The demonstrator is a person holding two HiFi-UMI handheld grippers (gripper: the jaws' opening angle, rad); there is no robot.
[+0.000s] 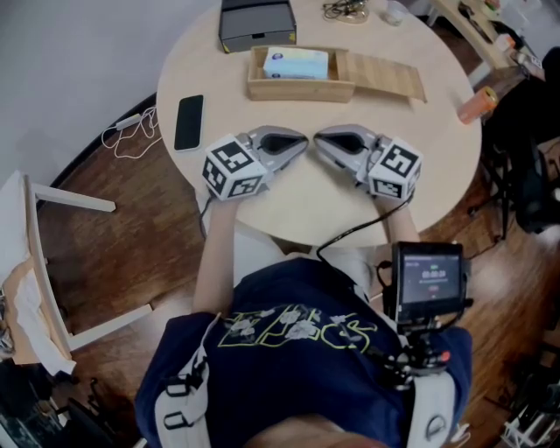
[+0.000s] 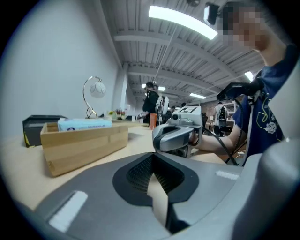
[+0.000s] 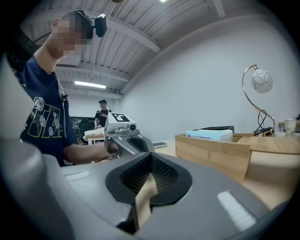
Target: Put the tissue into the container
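Observation:
A light-blue tissue pack (image 1: 296,63) lies inside the open wooden container (image 1: 297,88) at the back of the round table (image 1: 306,206). The left gripper view shows the pack (image 2: 84,123) in the container (image 2: 84,146) to the left; the right gripper view shows the pack (image 3: 209,135) in the container (image 3: 213,151) to the right. My left gripper (image 1: 303,141) and right gripper (image 1: 318,141) rest on the table in front of the container. Their tips point at each other, almost touching. Both are shut and hold nothing.
The container's flat wooden lid (image 1: 385,77) lies to its right. A black phone (image 1: 188,122) lies at the table's left, a dark box (image 1: 256,24) stands behind the container, and an orange can (image 1: 477,105) sits at the right edge. A white chair (image 1: 39,262) stands on the floor to the left.

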